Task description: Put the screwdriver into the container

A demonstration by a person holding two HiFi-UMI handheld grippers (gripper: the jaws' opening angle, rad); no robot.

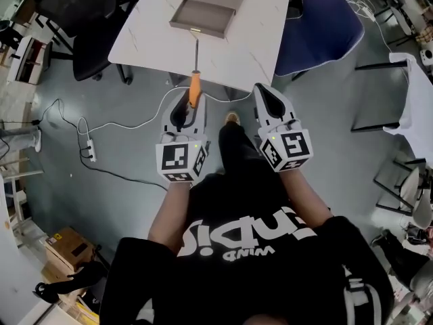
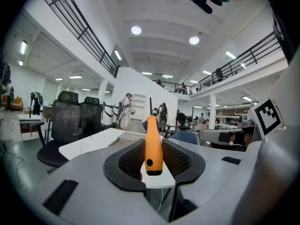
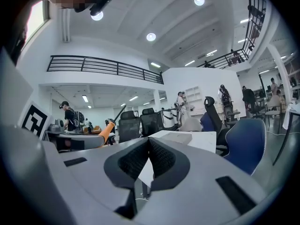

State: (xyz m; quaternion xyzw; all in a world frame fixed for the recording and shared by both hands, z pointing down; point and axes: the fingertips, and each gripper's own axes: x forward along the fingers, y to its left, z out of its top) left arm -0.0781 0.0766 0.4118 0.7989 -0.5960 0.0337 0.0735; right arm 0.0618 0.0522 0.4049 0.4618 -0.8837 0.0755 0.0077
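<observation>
The white table (image 1: 270, 19) stands ahead of you, with the open grey container (image 1: 199, 27) on it. Your right gripper (image 1: 265, 95) is empty, its jaws pressed together. Beside it, your left gripper (image 1: 186, 105) clamps the screwdriver (image 1: 194, 88) by its orange handle. The shaft points toward the container, and the tool is not yet inside.
</observation>
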